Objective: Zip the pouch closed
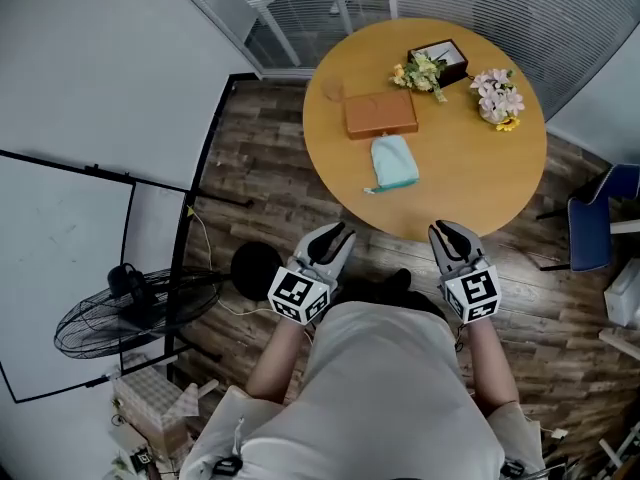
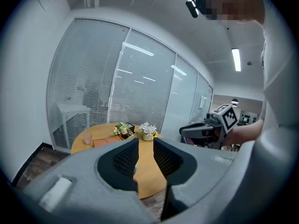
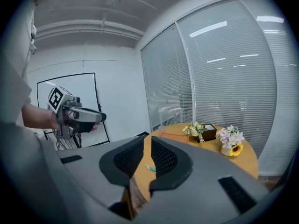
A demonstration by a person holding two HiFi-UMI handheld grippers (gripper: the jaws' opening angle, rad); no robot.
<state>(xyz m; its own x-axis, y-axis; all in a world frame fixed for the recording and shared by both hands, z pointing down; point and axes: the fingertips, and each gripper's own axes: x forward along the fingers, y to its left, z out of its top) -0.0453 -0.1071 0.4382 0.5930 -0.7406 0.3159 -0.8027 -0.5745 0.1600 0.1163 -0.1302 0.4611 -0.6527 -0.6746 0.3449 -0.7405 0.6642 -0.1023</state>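
A light blue pouch lies flat on the round wooden table, towards its near edge, with a teal pull tab at its near left corner. Both grippers hover short of the table's near rim, apart from the pouch. My left gripper is open, with a narrow gap between its jaws and nothing in it. To its right, my right gripper is open too, jaws a little apart and empty. In the right gripper view a sliver of the pouch shows through the gap of the right gripper. The left gripper points at the table.
An orange-brown flat case lies just beyond the pouch. Farther back stand a dark box with a flower bunch and a small vase of flowers. A floor fan and a whiteboard are at left, a blue chair at right.
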